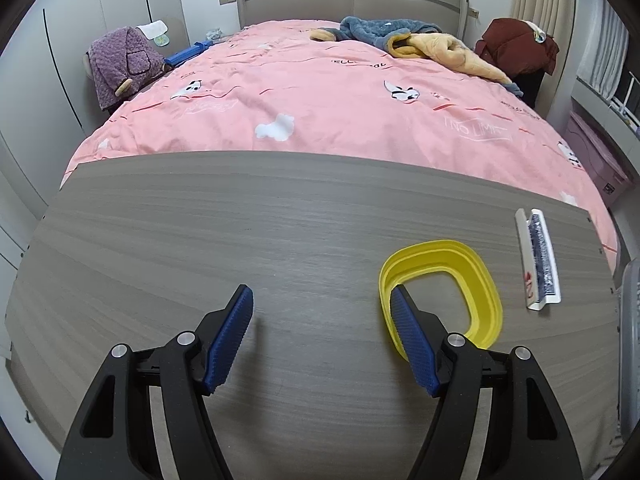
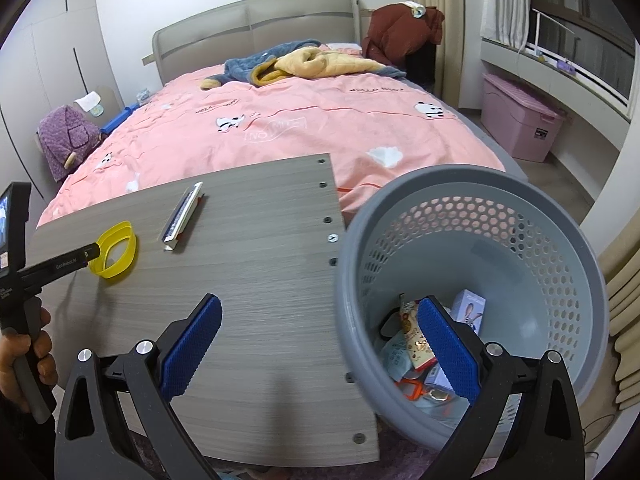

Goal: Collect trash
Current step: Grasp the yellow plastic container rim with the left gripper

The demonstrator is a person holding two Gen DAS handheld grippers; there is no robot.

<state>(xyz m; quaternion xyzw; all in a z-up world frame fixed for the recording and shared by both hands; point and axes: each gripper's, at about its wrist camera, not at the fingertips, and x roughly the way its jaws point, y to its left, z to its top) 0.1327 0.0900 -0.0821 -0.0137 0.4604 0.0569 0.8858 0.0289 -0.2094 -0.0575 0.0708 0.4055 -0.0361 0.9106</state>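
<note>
My left gripper [image 1: 322,300] spread wide and empty at the yellow ring [image 1: 442,286], right gripper [image 2: 320,312] gaping astride the table's edge [image 2: 340,240], basket [image 2: 472,184] alongside, bare board between.

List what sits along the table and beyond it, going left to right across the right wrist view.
left tongs → yellow ring → long white packet → table's drilled edge → grey perforated basket holding wrappers → pink storage box.
</note>
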